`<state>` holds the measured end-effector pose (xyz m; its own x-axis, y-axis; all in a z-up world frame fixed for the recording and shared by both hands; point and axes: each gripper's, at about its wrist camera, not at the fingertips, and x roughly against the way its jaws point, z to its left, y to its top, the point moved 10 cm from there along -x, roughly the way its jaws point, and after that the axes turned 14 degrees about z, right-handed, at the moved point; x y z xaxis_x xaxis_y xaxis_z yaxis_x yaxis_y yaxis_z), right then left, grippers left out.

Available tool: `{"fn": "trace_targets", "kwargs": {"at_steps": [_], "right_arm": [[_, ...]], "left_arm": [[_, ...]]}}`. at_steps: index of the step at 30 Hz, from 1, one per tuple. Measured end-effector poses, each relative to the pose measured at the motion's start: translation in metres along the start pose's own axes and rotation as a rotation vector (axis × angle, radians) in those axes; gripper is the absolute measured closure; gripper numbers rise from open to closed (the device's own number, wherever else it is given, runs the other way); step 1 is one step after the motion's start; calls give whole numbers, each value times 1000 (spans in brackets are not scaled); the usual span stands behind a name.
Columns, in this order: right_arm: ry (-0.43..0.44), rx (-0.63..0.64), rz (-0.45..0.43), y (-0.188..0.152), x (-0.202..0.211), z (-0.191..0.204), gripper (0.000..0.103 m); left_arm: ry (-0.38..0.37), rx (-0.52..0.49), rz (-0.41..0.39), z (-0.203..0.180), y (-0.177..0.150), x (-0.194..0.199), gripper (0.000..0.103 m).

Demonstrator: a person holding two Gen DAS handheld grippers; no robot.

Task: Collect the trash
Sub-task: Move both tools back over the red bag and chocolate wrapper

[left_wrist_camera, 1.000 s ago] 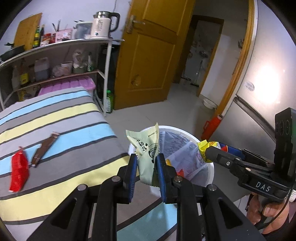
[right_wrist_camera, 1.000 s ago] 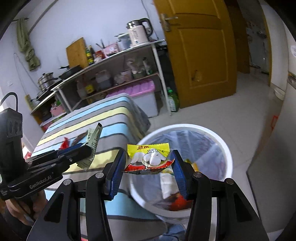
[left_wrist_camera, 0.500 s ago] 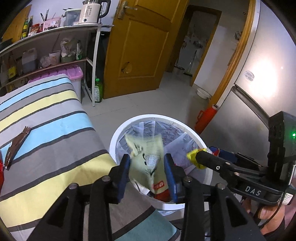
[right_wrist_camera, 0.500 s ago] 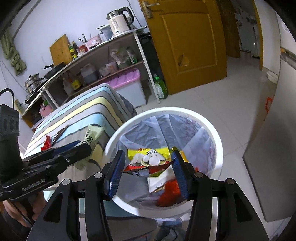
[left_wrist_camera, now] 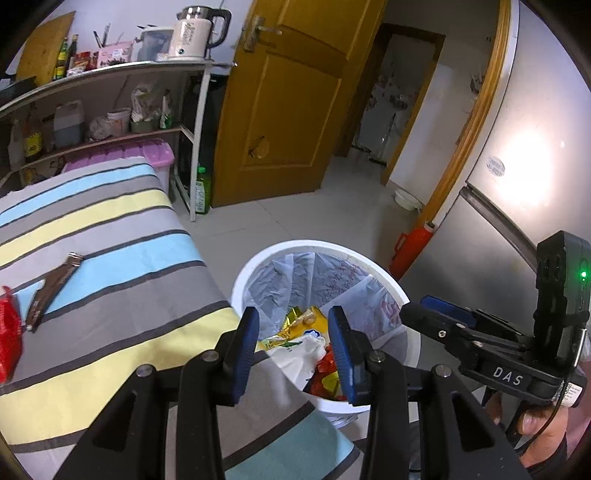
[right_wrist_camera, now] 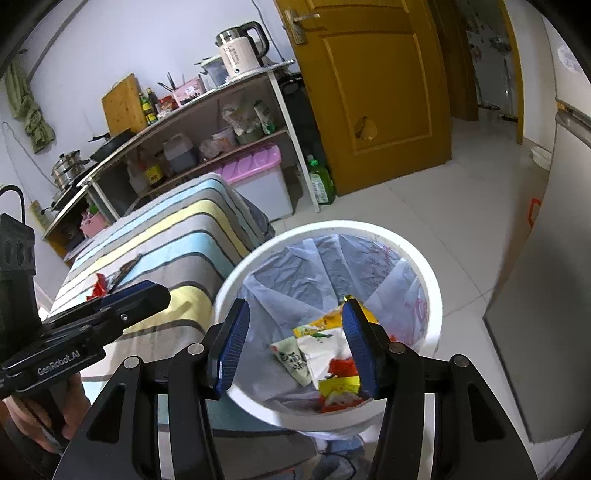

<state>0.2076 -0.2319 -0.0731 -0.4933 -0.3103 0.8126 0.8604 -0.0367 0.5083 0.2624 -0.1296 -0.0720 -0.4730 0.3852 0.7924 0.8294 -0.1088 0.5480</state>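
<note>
A white trash bin (left_wrist_camera: pixel 258 264) with a clear liner stands on the floor beside the striped table; it also shows in the right wrist view (right_wrist_camera: pixel 436 291). Several snack wrappers (right_wrist_camera: pixel 314 354) lie inside it, also seen in the left wrist view (left_wrist_camera: pixel 295 339). My left gripper (left_wrist_camera: pixel 293 350) is open and empty above the bin's near rim. My right gripper (right_wrist_camera: pixel 295 347) is open and empty over the bin. A red wrapper (left_wrist_camera: pixel 7 332) and a brown wrapper (left_wrist_camera: pixel 51 291) lie on the striped cloth (left_wrist_camera: pixel 110 258) at the left.
A shelf rack (left_wrist_camera: pixel 110 74) with a kettle (left_wrist_camera: pixel 192 33), bottles and jars stands behind the table. A pink-lidded box (right_wrist_camera: pixel 255 166) and a green bottle (right_wrist_camera: pixel 321 181) sit on the floor. A yellow door (left_wrist_camera: pixel 295 92) is behind; a grey fridge (left_wrist_camera: pixel 517 184) is at the right.
Both grippers opened over the bin. The pale green wrapper fell from the left gripper and the yellow-red wrapper fell from the right; both now lie in the bin.
</note>
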Motion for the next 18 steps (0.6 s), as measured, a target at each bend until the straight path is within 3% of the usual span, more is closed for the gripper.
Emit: {"fn": "trace_targets", "kwargs": {"at_steps": [18], "right_arm": [[96,169,-33,-12,25,110,50]], "left_arm": [[118,116,-138,73,-30,88,63]]}}
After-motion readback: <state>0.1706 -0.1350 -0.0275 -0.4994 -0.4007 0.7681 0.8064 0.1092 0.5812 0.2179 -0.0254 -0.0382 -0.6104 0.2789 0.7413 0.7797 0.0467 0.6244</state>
